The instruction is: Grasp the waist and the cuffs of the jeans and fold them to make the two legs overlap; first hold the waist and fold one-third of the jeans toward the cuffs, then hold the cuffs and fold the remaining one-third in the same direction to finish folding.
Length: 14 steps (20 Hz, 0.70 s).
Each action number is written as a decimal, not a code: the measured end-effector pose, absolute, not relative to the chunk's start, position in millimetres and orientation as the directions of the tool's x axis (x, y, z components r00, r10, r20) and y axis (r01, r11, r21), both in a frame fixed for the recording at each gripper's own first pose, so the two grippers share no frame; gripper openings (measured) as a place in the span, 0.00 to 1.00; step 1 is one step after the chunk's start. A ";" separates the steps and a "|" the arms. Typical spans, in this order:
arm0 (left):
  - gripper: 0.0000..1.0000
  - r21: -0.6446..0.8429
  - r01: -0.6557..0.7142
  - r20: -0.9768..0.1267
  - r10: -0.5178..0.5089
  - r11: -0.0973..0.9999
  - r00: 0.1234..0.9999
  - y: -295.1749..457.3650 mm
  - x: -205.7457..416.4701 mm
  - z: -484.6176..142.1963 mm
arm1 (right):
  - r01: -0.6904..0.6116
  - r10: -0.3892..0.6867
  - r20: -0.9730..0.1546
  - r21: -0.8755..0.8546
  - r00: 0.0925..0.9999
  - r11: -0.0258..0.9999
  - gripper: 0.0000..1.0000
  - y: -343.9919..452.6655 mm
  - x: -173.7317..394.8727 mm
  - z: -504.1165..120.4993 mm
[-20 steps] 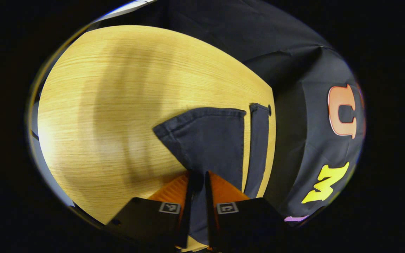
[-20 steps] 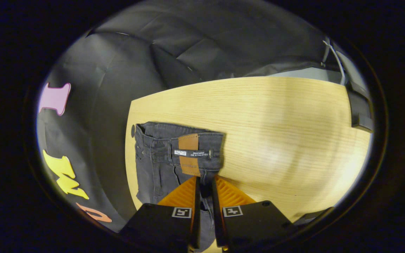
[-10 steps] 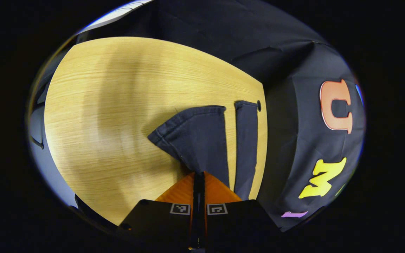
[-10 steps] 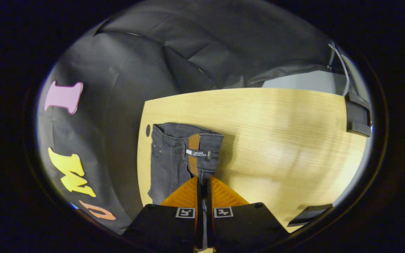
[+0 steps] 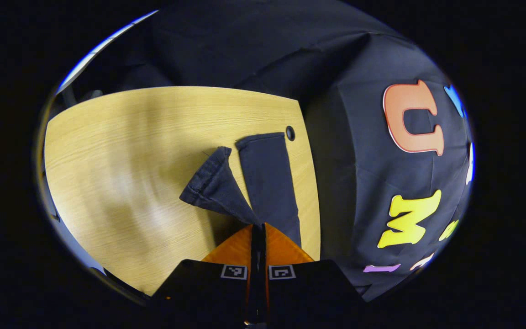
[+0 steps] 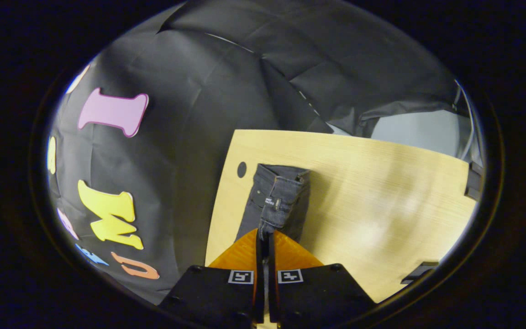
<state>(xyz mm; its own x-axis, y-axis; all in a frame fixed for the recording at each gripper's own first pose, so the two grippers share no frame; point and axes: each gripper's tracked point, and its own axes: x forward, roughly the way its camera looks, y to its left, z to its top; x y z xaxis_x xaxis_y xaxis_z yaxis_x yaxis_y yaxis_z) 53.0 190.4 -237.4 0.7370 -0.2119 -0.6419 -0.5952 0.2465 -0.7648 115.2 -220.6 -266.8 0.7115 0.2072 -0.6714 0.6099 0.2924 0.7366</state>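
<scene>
My left claw (image 5: 257, 227) is pinching a cuff (image 5: 213, 185) of the jeans (image 6: 277, 201). My right claw (image 6: 265, 234) is pinching the waist (image 6: 285, 194) above the table (image 6: 381, 201). Its label (image 6: 270, 201) is too small to read.

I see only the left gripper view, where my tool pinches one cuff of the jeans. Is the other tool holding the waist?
Observer: Yes. In the right gripper view, the right tool is shut on the waist, which looks lifted above the table.
Operator: Is the waist spread flat or bunched?
Observer: Bunched narrow and turned over, with a small label facing the camera.
Operator: Is anything near that end?
Observer: A dark fitting sits on the table's far edge, well apart from the waist.
</scene>
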 end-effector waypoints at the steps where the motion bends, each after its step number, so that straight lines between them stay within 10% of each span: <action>1: 0.04 -0.767 -0.585 -0.639 -0.220 0.266 0.737 192.0 68.6 -232.6 | 0.605 0.215 -0.674 0.733 0.707 0.310 0.05 -219.8 125.8 -265.2; 14: 0.03 -0.683 -0.508 -0.715 -0.339 0.524 0.612 187.0 250.1 -281.3 | 0.582 0.206 -0.722 0.666 0.660 0.467 0.05 -210.7 265.3 -313.8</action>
<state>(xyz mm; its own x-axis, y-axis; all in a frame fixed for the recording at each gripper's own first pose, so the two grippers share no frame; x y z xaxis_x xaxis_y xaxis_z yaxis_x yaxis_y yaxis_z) 250.1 187.0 -281.3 0.6117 -0.3392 -0.7147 -0.5078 0.5244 -0.6835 265.3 -210.7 -313.8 0.6603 0.2061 -0.7222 0.5823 0.4669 0.6655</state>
